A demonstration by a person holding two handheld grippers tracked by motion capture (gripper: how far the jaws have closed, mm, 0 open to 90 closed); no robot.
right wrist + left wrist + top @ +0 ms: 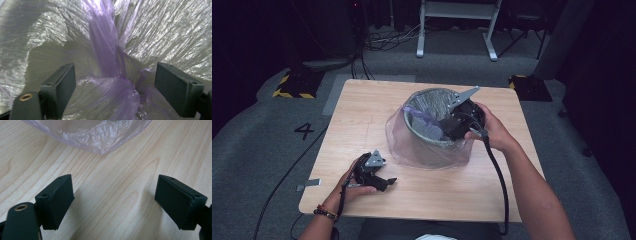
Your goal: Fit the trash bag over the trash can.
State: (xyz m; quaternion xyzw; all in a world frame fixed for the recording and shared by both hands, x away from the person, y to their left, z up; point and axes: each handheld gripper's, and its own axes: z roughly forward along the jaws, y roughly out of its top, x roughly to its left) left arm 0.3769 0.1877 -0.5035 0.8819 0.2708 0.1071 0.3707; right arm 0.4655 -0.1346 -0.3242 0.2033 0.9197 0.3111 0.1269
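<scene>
Purple liner [414,145] is being tucked into the bin [432,131].
Right gripper [115,82], jaws apart, is best being pushed deep before pinching bunched film; left gripper [115,202] is being rested unclamped near the table's [362,115] front edge.

Two black handheld grippers, each topped by a grey three-cornered plate: the left gripper [388,182] and the right gripper [447,131], both trailing a black cable toward the table's near edge. The person's forearms are bare, with no sleeve over them; the left wrist wears a stack of bracelets [325,212] (dark beads, with touches of red and yellow). In the gripper views, the jaws are flat, rectangular black blocks with small screw holes at their corners, and a brass-ringed hole [21,207] sits in the black mount at lower left.
</scene>
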